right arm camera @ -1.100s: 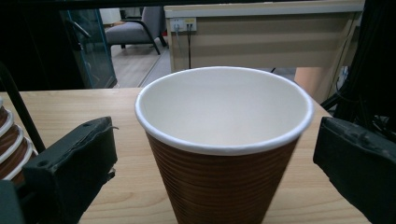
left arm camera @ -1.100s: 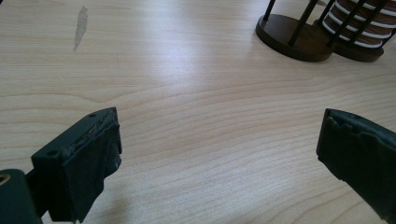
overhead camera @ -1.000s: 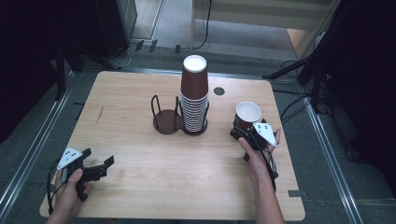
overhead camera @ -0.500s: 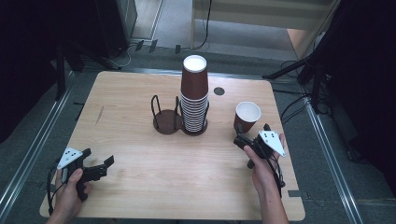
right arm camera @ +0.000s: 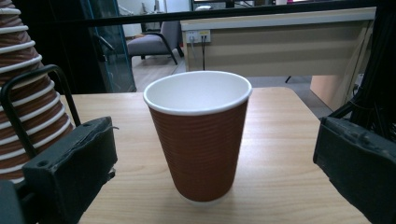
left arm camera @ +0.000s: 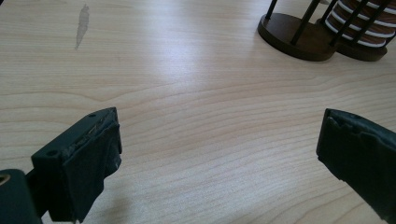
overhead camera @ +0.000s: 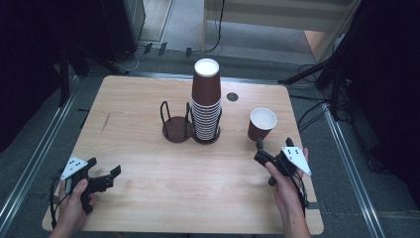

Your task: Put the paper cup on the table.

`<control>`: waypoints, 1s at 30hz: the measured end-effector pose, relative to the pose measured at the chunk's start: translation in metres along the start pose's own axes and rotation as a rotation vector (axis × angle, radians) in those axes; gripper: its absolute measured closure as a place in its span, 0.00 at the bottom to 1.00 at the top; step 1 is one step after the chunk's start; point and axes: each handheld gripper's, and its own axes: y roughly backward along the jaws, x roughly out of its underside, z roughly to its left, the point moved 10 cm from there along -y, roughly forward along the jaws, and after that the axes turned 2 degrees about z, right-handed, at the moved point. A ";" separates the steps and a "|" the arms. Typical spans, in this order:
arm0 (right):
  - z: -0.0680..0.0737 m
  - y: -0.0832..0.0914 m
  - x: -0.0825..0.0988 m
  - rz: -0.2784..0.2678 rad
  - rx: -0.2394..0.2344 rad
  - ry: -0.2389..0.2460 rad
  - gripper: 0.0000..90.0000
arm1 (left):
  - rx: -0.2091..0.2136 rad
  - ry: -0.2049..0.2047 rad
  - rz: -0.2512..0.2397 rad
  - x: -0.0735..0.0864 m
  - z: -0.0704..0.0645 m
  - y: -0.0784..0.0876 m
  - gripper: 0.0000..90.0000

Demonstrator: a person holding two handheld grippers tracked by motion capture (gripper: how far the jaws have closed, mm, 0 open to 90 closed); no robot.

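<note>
the high view looks forward and down over the whole worktop (overhead camera: 148, 124) from the person's side. the left tool view skims low and close across bare wood toward the dark rack (left arm camera: 299, 39). the right tool view sits low, near the single cup (right arm camera: 198, 135), sharing the cup stack (right arm camera: 28, 93) with the other two.

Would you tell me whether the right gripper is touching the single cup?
Apart: in the right gripper view, the right gripper's jaws stand open with gaps beside the single cup.

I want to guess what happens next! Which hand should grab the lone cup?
Right. The right gripper is open just short of the cup, jaws facing it. The left gripper sits far off across the table.
</note>
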 end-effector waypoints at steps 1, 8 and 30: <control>-0.002 0.001 0.001 0.001 0.002 -0.001 0.00 | 0.001 0.001 -0.001 0.000 0.000 0.000 0.01; -0.014 0.009 0.007 0.008 0.021 0.017 0.00 | 0.001 0.001 0.001 0.000 0.000 0.000 0.01; -0.048 0.034 0.025 0.039 0.061 0.032 0.00 | -0.002 -0.004 0.009 0.000 0.000 -0.001 0.01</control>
